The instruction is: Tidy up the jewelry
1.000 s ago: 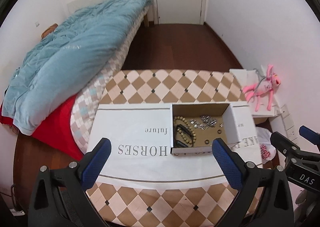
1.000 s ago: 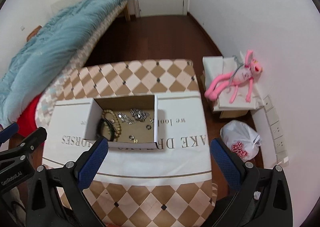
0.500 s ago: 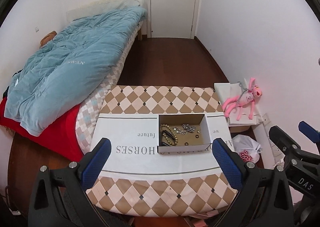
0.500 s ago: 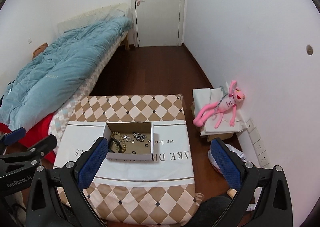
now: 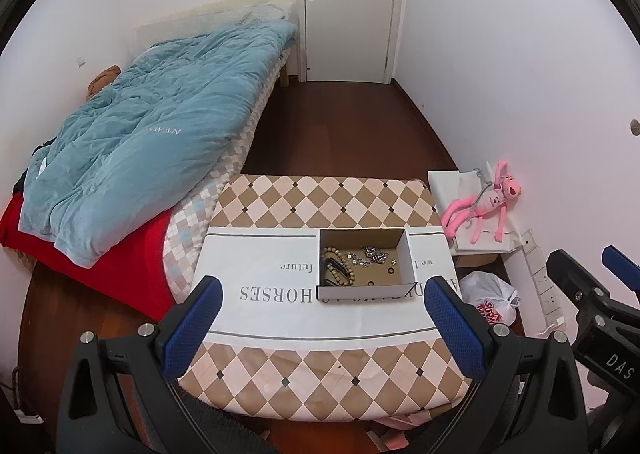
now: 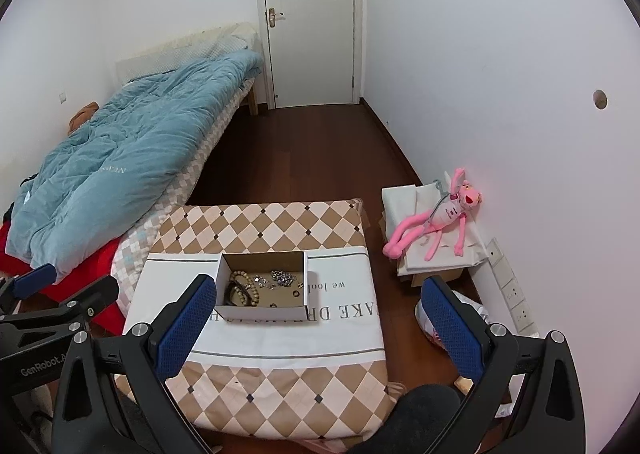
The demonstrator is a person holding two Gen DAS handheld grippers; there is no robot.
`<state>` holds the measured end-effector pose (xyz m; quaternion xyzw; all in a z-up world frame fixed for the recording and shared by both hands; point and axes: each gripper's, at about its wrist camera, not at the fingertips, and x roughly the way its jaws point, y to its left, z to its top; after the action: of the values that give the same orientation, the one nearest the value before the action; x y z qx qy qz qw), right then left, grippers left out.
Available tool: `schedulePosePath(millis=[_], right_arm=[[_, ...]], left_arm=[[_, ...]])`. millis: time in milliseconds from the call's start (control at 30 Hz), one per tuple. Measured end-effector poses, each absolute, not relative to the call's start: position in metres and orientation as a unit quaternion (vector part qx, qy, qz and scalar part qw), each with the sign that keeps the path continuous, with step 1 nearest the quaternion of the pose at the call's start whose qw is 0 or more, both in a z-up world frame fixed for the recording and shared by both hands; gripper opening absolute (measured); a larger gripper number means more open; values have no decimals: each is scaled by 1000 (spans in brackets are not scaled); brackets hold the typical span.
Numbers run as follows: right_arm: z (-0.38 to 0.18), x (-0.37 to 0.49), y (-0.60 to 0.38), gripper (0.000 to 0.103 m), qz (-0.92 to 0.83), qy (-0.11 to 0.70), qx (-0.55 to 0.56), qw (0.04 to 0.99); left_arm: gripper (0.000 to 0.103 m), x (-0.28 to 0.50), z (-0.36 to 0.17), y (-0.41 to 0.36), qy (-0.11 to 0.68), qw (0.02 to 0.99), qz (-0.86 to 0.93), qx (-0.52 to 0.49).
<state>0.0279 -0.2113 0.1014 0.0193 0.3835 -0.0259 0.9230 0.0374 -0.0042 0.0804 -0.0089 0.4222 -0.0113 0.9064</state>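
A small open cardboard box [image 5: 408, 258] sits on a white printed cloth [image 5: 272, 278] over a checkered table [image 5: 320, 198]. Inside lie a wooden bead bracelet [image 5: 340, 274], a silver chain [image 5: 374, 254] and small rings [image 5: 394, 262]. The box also shows in the right wrist view [image 6: 262, 310]. My left gripper [image 5: 322, 318] is open and empty, high above the table's near side. My right gripper [image 6: 316, 318] is open and empty, also high and back from the box. Each gripper shows at the edge of the other's view.
A bed with a blue quilt [image 5: 140, 150] stands left of the table. A pink plush toy [image 6: 440, 218] lies on white boxes at the right wall, with a plastic bag [image 5: 490, 300] below. A shut door [image 6: 308, 18] is at the far end.
Both grippers have risen and pulled back from the table, so the box looks much smaller and farther away. Both stay open and empty.
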Motion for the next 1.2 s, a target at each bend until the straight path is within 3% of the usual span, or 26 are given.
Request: schedulePosePath(millis=[1200], right_arm=[[14, 152, -211, 103, -13, 517, 1, 856]], left_arm=[[103, 145, 7, -4, 539, 842, 7, 1]])
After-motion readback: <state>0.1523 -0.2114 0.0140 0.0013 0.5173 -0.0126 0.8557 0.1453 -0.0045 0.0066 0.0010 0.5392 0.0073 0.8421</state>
